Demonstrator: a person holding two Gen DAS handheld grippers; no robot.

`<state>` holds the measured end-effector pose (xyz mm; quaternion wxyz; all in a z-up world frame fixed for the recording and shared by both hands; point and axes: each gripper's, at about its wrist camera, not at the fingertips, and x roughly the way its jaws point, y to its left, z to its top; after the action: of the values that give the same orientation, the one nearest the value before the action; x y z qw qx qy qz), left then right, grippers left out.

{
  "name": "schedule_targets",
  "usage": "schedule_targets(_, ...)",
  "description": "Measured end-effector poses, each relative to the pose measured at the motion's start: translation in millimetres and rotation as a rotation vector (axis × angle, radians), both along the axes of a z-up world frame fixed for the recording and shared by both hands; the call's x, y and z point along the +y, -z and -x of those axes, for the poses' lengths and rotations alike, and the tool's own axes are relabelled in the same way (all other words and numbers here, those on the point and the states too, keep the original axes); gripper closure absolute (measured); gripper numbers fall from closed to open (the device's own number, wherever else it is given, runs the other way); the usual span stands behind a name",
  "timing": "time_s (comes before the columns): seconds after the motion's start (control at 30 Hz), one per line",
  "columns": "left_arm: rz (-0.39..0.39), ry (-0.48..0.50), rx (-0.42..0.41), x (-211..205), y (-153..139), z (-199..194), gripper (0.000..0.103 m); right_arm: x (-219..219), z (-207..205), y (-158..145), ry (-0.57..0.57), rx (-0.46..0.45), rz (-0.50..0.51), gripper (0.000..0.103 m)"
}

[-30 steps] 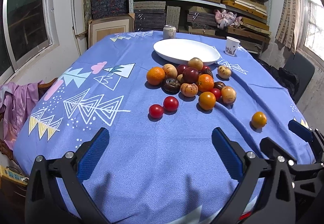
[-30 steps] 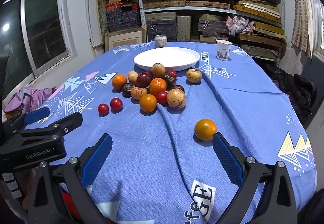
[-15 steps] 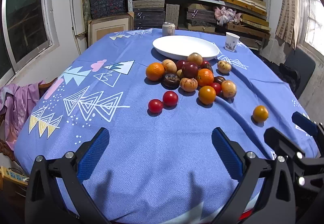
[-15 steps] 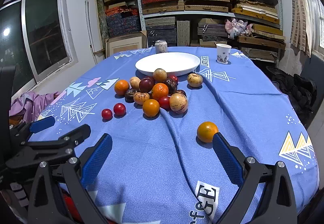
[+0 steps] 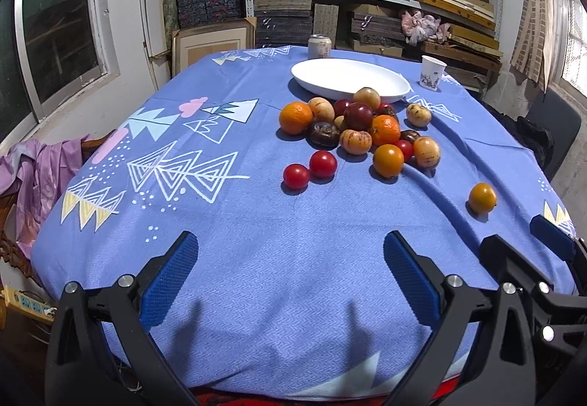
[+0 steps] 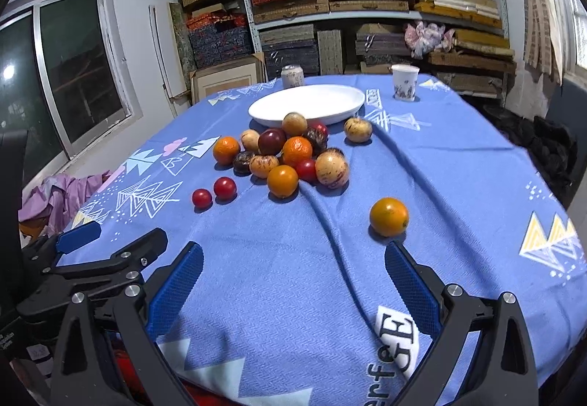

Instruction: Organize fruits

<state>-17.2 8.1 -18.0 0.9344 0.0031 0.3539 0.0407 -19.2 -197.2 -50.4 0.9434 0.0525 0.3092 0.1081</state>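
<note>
Nothing's picked up yet: both the left gripper (image 5: 290, 274) and right gripper (image 6: 293, 275) hover with jaws spread wide and empty at the near edge of the blue tablecloth (image 5: 256, 259). I'd start with the stray orange (image 6: 389, 217), near right, apart from the pile (image 6: 290, 152): straddle it squarely, close gently, then carry it to the white plate (image 6: 308, 107) at the far side. Count: one plate, two red tomatoes (image 6: 214, 193) near left, roughly fifteen fruits piled; some overlap.

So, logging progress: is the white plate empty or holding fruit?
Empty: the white plate shows a bare inside; the fruit pile lies on the tablecloth.
</note>
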Motion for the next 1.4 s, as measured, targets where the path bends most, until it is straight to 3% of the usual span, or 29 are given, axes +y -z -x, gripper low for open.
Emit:
schedule_targets(0.67,0.021,0.033,0.016,-3.6,1.5,-1.2,0.004,-0.2,1.5,-4.2,-0.022,-0.035,0.027,0.003)
schedule_targets(1.1,0.009,0.043,0.052,-5.9,10.9,-10.8,0.004,-26.2,-8.9,-1.6,-0.015,-0.007,-0.117,0.003)
schedule_targets(1.2,0.003,0.041,0.062,-4.0,14.8,-16.1,0.004,-30.7,-15.3,0.6,-0.002,-0.005,-0.082,0.003)
schedule_targets(1.4,-0.002,0.016,0.071,11.8,20.7,-32.0,0.004,-27.8,-35.1,9.2,-0.023,0.002,0.118,0.003)
